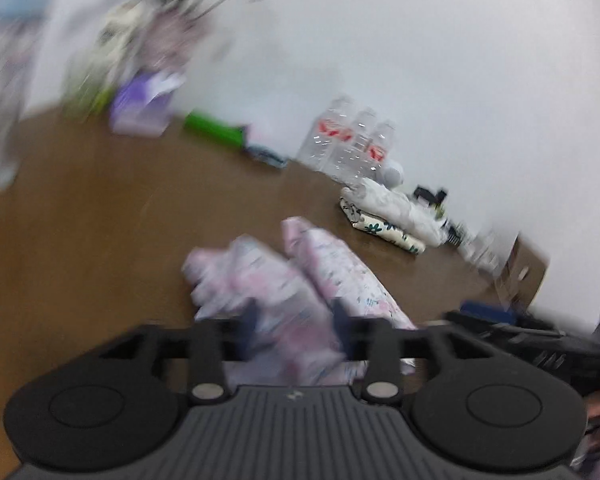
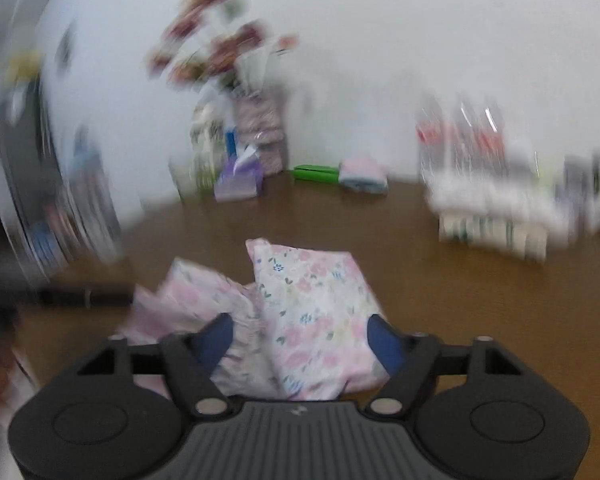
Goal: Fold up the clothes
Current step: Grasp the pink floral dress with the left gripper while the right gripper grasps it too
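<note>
1. Pink flowery cloth (image 2: 312,312) is lying closest to the camera, right in front of both tongs, on the brown table (image 2: 440,300).
2. It is sitting in two soft bunches side by side, so it is looking partly folded but not neat yet.
3. Right tongs (image 2: 300,340) are standing wide apart over the cloth, with a blue tip on each side of it. They are not pinching it.
4. Left tongs (image 1: 296,320) are also standing apart above the cloth. The picture is blurry here, but the tips are not squeezing anything that I can see.
5. My guess is that this cloth is about halfway done, and it is still needing another fold and a smoothing.
6. Two folded cloths (image 1: 392,220) are already lying in a small stack far back on the table, a white one on a flowery one. Those are looking finished.
7. One more small folded cloth (image 2: 362,174) is lying near the wall, beside one green thing (image 2: 314,172).
8. Three clear bottles (image 1: 348,140) with red labels are standing behind the stack.
9. One bunch of flowers (image 2: 220,48) is standing by the wall, with one purple box (image 2: 238,182) in front of it.
</note>
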`<action>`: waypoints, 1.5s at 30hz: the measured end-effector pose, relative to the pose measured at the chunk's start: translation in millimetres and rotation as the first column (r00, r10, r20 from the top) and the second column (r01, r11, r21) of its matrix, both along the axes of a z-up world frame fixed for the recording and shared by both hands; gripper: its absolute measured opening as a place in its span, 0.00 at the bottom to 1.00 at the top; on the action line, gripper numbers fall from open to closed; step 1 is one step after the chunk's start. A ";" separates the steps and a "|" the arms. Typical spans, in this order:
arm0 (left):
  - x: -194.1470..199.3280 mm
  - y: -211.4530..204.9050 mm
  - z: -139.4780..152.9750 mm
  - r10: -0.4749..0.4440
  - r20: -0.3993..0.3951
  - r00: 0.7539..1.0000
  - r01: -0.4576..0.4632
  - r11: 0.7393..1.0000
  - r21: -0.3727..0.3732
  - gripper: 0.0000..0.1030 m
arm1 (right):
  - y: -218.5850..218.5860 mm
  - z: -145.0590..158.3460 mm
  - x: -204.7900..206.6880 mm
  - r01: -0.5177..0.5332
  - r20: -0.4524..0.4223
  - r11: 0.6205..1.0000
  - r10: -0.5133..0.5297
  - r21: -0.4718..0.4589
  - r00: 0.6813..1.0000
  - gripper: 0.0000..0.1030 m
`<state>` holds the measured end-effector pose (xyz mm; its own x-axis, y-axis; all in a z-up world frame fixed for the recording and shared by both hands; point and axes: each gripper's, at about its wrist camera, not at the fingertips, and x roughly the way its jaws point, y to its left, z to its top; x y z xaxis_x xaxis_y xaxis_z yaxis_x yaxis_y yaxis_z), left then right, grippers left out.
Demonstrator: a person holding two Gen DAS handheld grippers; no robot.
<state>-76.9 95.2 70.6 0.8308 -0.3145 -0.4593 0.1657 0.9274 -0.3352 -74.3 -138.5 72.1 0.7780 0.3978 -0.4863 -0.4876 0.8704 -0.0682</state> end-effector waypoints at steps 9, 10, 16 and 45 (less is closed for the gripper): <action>12.0 -45.9 -42.2 0.062 -0.106 0.992 -0.031 0.963 0.269 0.04 | 2.1 -34.8 82.3 0.126 -0.146 0.992 -0.124 0.005 0.981 0.00; 11.2 -44.6 -43.0 0.055 -0.099 0.994 -0.024 0.958 0.285 0.03 | -13.8 -31.9 86.9 0.201 -0.144 0.979 -0.193 0.040 0.971 0.00; 27.6 -13.3 -45.5 0.132 -0.086 0.988 -0.100 0.947 0.305 0.06 | -150.7 -21.1 98.2 0.681 -0.197 0.710 -0.652 0.181 0.732 0.07; 90.4 13.9 16.3 -0.104 -0.058 0.993 0.117 0.939 0.322 0.83 | -154.9 10.6 61.5 0.494 -0.214 0.849 -0.456 0.187 0.864 0.41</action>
<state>13.6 109.1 86.9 0.7782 -0.2318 -0.5837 0.2662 0.9635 -0.0278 -12.8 -293.3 82.6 0.8217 0.1130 -0.5586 0.0022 0.9795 0.2013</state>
